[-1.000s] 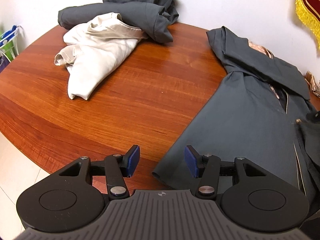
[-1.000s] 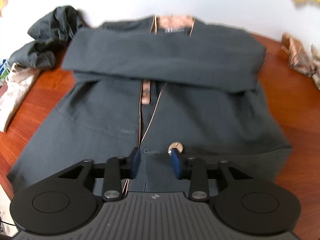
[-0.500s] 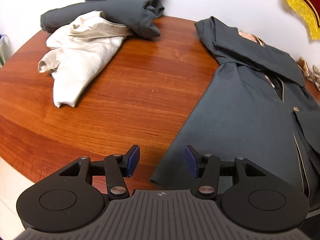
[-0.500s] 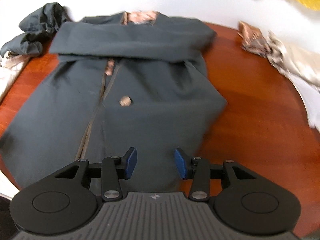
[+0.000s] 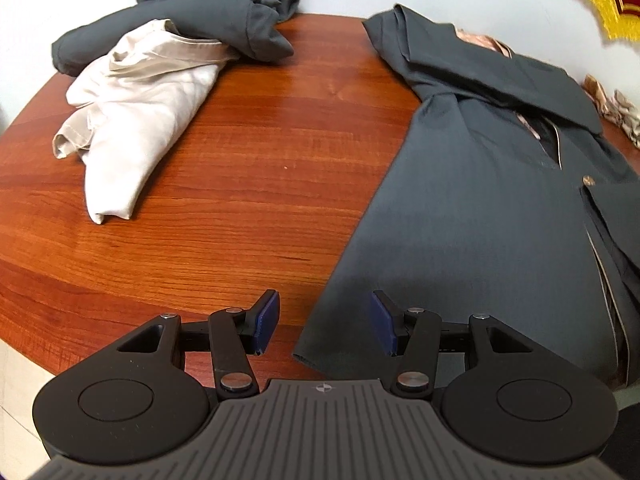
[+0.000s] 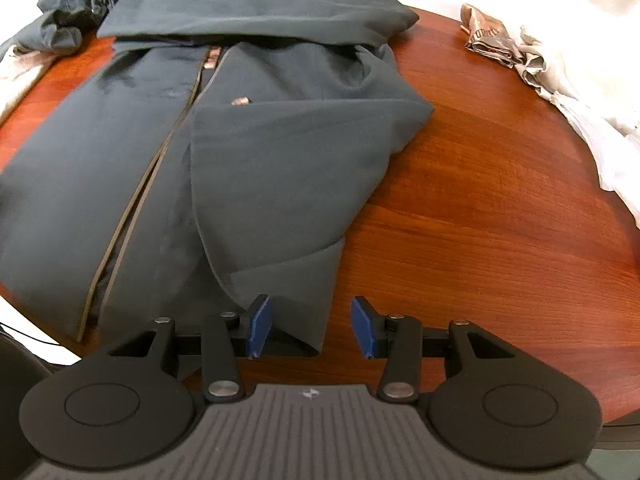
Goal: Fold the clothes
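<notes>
A dark grey jacket (image 6: pixel 260 160) lies face up on the round wooden table (image 6: pixel 480 200), its sleeves folded across the chest. Its right side is folded inward over the front. My right gripper (image 6: pixel 312 326) is open and hovers low over the bottom right hem corner, with the cloth edge lying below and between the blue pads, not pinched. In the left wrist view the same jacket (image 5: pixel 480 200) runs up the right side. My left gripper (image 5: pixel 326 326) is open just above the bottom left hem corner, holding nothing.
A crumpled cream garment (image 5: pixel 136 120) and a dark grey garment pile (image 5: pixel 208 12) lie at the far left of the table (image 5: pixel 260 160). White cloth (image 6: pixel 580 92) and a patterned fabric (image 6: pixel 488 40) sit at the right. The near table edge is close below both grippers.
My right gripper has travelled right from the jacket's middle, by the button, to its bottom right hem corner, and its jaws stand slightly wider. The left gripper stays over the left hem, rolled a little.
</notes>
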`<action>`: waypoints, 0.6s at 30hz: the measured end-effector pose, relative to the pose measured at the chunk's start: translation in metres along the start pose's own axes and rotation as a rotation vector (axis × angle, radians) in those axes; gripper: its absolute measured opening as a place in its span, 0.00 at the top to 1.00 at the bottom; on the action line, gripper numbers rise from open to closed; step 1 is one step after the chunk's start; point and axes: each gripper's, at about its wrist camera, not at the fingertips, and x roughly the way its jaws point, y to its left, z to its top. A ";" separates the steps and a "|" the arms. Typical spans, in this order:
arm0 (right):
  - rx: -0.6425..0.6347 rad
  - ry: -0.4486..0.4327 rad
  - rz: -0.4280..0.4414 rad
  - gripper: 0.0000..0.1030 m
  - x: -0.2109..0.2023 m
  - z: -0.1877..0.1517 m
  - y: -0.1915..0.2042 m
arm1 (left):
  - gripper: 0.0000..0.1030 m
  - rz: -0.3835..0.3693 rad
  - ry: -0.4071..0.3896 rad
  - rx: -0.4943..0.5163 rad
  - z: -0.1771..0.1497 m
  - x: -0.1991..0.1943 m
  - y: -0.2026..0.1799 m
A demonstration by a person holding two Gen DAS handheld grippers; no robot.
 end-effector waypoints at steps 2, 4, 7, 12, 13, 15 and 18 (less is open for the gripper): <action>0.005 0.000 0.008 0.52 -0.001 -0.004 0.000 | 0.49 -0.007 0.003 0.010 0.000 0.001 -0.001; 0.015 -0.001 0.016 0.52 -0.003 -0.008 -0.001 | 0.49 -0.013 0.004 0.018 0.000 0.001 -0.003; 0.022 -0.002 -0.010 0.52 -0.001 -0.012 -0.003 | 0.49 -0.024 0.013 0.029 0.000 0.004 -0.005; 0.043 0.009 -0.031 0.96 0.010 -0.014 -0.004 | 0.49 -0.044 0.038 0.060 -0.001 0.010 -0.011; 0.059 0.014 -0.038 0.97 0.012 -0.014 -0.005 | 0.49 -0.044 0.039 0.062 -0.001 0.011 -0.012; 0.122 0.028 -0.033 0.99 0.012 -0.018 -0.009 | 0.49 -0.050 0.047 0.071 -0.001 0.013 -0.015; 0.247 0.042 0.022 0.99 0.004 -0.024 -0.018 | 0.49 -0.051 0.049 0.076 -0.001 0.014 -0.016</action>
